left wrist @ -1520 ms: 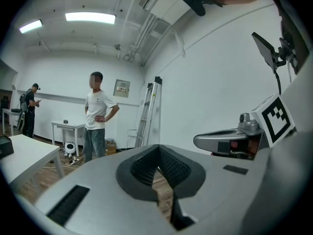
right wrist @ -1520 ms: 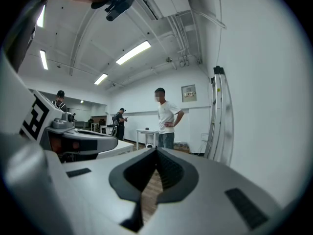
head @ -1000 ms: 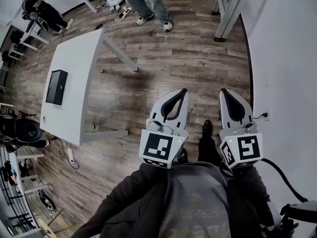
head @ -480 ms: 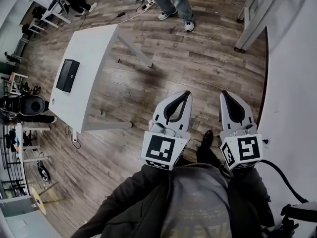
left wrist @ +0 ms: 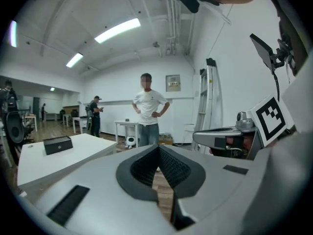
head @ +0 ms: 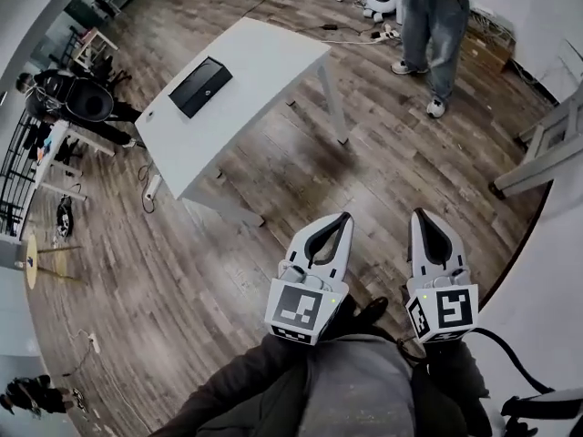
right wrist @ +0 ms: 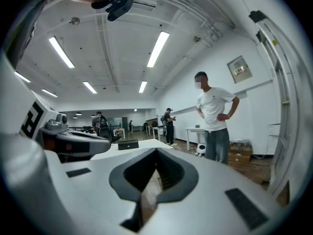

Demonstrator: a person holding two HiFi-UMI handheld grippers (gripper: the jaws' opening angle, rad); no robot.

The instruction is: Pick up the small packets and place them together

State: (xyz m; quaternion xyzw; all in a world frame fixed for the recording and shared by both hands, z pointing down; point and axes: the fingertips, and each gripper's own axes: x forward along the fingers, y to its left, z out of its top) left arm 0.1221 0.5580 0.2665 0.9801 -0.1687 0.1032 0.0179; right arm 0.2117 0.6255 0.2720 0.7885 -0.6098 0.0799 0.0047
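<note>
While both tools point out over bare boards, the wood floor fills most of the head view. It lies open from the wearer's dark sleeves up to the white table. A pale wall closes off the right side and curves close beside the right gripper, so the free room lies ahead and to the left.

The table stands at an angle, well apart from both grippers. Its near corner faces them, its legs stand on the boards, and a broad strip of floor runs along its right edge. A standing person in jeans is past the table's far right corner, feet near a box against the wall. At the left edge a seated person sits among chairs and racks.

The left gripper and the right gripper are held side by side and apart from each other. Each has its jaws drawn together at the tips, with nothing between them. Only a thin slit of floor shows below the pads in each gripper view.

A flat black box rests on the tabletop, clear of every edge. The small packets cannot be picked out in any view, possibly because they are too small at this range.
</note>
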